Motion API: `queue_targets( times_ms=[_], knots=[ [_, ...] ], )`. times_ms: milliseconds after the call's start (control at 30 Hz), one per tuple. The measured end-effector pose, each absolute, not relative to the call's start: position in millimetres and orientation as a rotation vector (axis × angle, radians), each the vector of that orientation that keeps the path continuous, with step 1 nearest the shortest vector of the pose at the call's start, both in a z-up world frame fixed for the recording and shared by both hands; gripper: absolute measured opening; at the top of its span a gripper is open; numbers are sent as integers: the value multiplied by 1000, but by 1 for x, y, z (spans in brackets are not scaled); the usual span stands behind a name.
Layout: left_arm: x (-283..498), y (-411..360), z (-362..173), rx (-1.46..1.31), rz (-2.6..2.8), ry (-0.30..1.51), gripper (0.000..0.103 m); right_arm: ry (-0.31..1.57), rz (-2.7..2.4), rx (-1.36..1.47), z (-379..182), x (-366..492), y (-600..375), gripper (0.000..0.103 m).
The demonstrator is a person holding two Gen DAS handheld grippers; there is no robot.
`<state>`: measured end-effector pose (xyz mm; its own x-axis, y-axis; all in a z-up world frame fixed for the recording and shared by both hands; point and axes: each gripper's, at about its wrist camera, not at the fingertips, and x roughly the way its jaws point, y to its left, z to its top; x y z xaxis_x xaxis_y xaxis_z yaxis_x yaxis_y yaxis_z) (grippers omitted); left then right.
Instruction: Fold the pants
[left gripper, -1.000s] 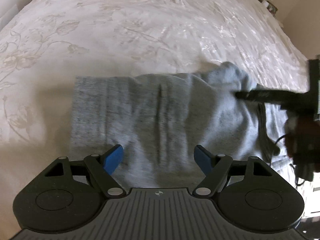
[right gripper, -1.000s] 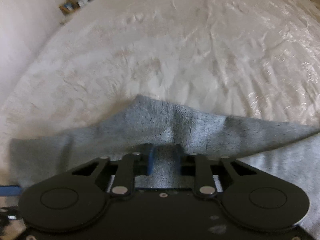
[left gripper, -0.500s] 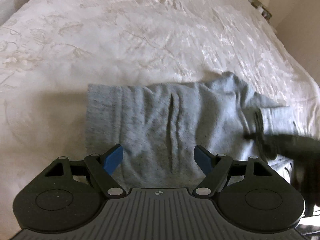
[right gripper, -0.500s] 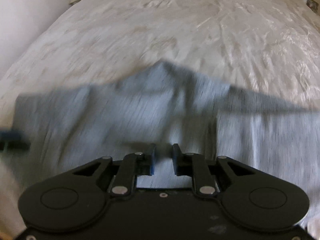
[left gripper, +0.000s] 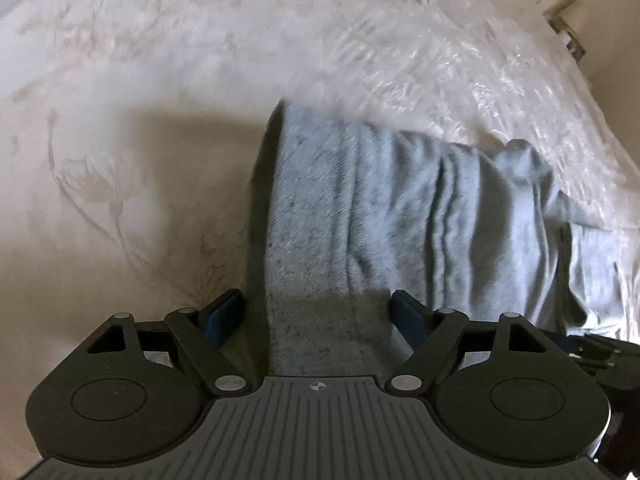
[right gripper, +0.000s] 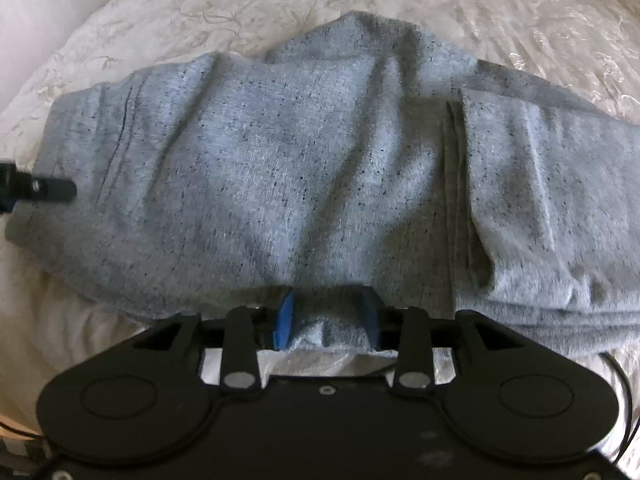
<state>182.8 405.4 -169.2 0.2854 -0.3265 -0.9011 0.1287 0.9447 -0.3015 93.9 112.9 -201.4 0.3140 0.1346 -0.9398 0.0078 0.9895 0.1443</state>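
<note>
Grey speckled pants (right gripper: 320, 152) lie folded and rumpled across the white embroidered bedspread (right gripper: 520, 12). My right gripper (right gripper: 326, 318) sits at their near edge. Its jaws are opening, with a small bunch of the hem loose between the blue pads (right gripper: 284, 320). In the left wrist view the pants (left gripper: 400, 208) run off to the right. My left gripper (left gripper: 316, 316) hangs low over their left end, jaws wide and still opening. One finger is off the cloth on the bedspread (left gripper: 120, 160) and the other is over the fabric, gripping nothing.
Part of the left gripper (right gripper: 36, 190) pokes in at the left edge of the right wrist view. The right gripper's body (left gripper: 592, 352) shows at the lower right of the left wrist view. Bedspread stretches beyond the pants, with a wall and furniture (left gripper: 568, 36) at the far corner.
The right gripper, shut on a raised fold before, has brought it down flat and parted its jaws. The left gripper has slid to the pants' left end and dropped closer.
</note>
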Motion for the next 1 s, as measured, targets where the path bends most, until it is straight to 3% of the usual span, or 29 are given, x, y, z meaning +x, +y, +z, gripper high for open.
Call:
queue_targets(
  times_ms=[133,200,667,733,800,1000],
  knots=[
    [180,410,-175,-227,-344,1235,88,1253,86,140,-202,96,111,40],
    [184,406,-183,-260,-403,1258,102,1251,84,145,-203,98,111,40],
    [203,368,-192,-211,-429,1274,100,1267,60,135,-203,102,116,41],
    [203,369,-188,-202,-414,1264,80,1268,61,137,-202,101,116,42],
    [200,373,-179,-255,-435,1246,32,1267,66,143,-199,100,113,43],
    [188,371,-145,-301,-388,1175,23,1175,24,128,-174,83,103,45]
  ],
)
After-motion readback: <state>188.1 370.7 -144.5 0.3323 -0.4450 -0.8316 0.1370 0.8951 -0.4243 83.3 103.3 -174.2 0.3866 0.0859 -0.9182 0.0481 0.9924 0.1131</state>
